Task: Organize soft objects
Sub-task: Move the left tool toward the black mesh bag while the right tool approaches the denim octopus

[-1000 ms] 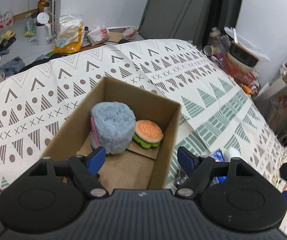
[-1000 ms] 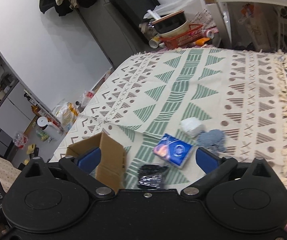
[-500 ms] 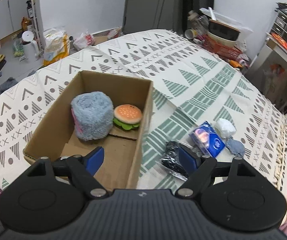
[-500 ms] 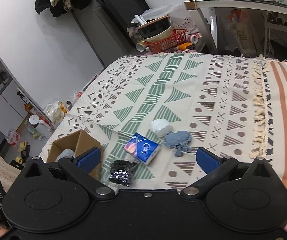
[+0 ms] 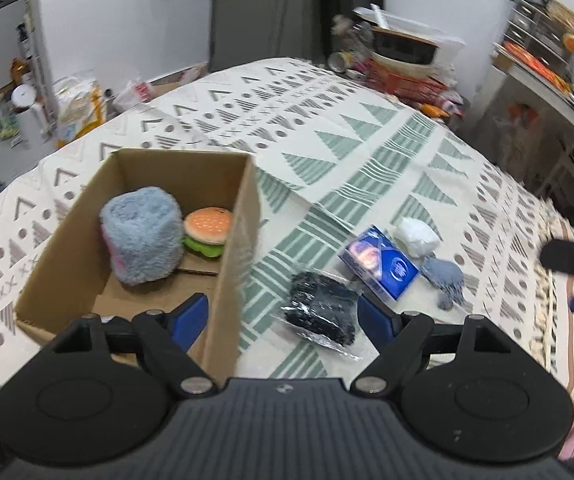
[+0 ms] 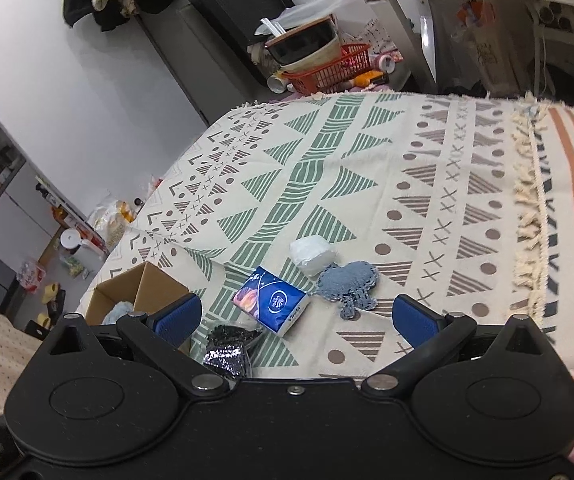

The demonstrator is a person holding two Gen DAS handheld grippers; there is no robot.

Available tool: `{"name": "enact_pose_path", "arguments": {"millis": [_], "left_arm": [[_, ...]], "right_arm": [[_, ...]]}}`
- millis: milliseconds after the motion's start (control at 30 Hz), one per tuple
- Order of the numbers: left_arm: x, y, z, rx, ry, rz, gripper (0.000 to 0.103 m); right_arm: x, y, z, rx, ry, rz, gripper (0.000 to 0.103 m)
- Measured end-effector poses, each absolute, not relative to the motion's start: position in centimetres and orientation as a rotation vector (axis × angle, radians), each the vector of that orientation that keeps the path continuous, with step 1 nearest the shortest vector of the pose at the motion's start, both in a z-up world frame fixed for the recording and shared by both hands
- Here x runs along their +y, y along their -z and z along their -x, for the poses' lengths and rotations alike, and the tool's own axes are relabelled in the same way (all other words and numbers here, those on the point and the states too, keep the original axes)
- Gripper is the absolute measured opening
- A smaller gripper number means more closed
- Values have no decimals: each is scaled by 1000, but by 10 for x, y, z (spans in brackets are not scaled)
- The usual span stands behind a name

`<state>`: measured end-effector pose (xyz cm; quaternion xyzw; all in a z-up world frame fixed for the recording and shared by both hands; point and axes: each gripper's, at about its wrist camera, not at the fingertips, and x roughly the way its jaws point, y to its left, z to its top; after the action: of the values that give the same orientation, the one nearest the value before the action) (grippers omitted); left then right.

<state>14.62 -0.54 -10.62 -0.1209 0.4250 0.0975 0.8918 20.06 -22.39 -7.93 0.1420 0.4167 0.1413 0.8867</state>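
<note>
In the left wrist view, a cardboard box [image 5: 243, 216] was seen at the left of the frame, with a fluffy blue roll [image 5: 141, 234] and a burger toy [image 5: 207, 230] touching inside it. The left gripper [image 5: 281, 316] was spread wide and empty at the bottom centre. To the right, on the patterned cloth [image 5: 367, 128], a black packet [image 5: 323, 312], a blue tissue pack [image 5: 379, 262], a white wad [image 5: 417, 236] and a grey knitted piece [image 5: 445, 276] were lying close together. In the right wrist view, the right gripper [image 6: 295, 314] was also spread and empty.

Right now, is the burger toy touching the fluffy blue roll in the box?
Touching. The left wrist view shows the burger toy pressed against the fluffy blue roll, no gap between them.
</note>
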Motion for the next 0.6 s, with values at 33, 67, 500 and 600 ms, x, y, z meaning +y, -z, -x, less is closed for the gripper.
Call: {"name": "enact_pose_path", "arguments": {"millis": [33, 67, 500, 600], "left_arm": [[-9, 107, -146, 877, -201, 232, 80], [-13, 108, -146, 866, -202, 207, 80], [-37, 124, -169, 877, -129, 197, 77], [-41, 132, -177, 896, -133, 188, 77]], "right_arm": [[-225, 82, -202, 869, -296, -312, 103], [-226, 86, -204, 874, -300, -330, 103], [-232, 127, -234, 971, -283, -387, 102], [-233, 135, -241, 986, -298, -397, 101]]}}
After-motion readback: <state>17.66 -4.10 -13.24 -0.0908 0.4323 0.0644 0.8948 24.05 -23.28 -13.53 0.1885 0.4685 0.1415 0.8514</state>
